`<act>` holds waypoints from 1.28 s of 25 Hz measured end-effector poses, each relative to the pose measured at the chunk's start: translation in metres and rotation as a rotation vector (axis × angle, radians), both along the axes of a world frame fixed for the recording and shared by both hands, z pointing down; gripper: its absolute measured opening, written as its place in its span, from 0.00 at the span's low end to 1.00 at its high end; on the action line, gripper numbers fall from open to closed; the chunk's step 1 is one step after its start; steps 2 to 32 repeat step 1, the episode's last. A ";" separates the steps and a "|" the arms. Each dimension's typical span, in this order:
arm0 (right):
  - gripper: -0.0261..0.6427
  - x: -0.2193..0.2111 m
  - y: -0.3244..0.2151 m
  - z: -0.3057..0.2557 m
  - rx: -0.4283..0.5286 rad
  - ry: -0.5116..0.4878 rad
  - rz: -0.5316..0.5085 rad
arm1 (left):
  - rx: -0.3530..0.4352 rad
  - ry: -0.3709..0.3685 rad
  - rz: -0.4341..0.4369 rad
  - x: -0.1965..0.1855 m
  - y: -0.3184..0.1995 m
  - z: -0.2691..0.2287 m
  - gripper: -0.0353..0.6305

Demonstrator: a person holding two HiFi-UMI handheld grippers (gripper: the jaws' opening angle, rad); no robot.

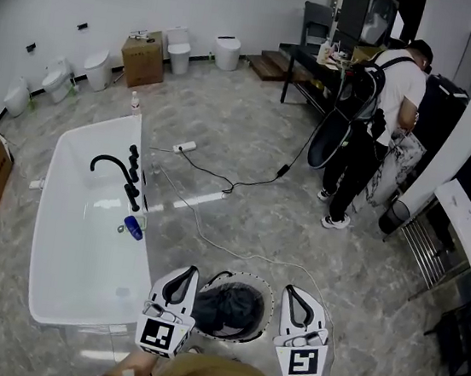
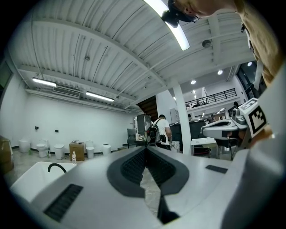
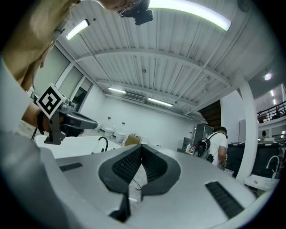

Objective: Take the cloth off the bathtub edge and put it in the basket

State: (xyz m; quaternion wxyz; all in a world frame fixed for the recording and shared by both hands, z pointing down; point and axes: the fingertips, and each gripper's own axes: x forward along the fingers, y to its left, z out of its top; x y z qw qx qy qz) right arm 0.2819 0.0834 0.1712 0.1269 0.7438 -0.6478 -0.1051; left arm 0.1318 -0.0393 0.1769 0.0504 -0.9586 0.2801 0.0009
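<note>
Fingers [image 2: 129,166] of my left gripper [image 2: 145,151] and right gripper [image 3: 139,147] sit pressed together, empty. The dark cloth [image 1: 228,309], soft and light I'd judge, lies in the basket [image 1: 269,303] at six o'clock; I'd pinch any raised fold.

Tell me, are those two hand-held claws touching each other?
Apart. The head view shows the left gripper and the right gripper on opposite sides of the basket, with the dark cloth lying in it between them.
</note>
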 end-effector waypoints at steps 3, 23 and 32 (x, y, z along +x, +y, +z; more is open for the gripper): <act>0.05 -0.001 -0.001 0.000 0.003 -0.005 0.002 | -0.002 0.002 -0.001 -0.001 -0.001 0.001 0.06; 0.05 -0.001 -0.001 0.000 0.003 -0.005 0.002 | -0.002 0.002 -0.001 -0.001 -0.001 0.001 0.06; 0.05 -0.001 -0.001 0.000 0.003 -0.005 0.002 | -0.002 0.002 -0.001 -0.001 -0.001 0.001 0.06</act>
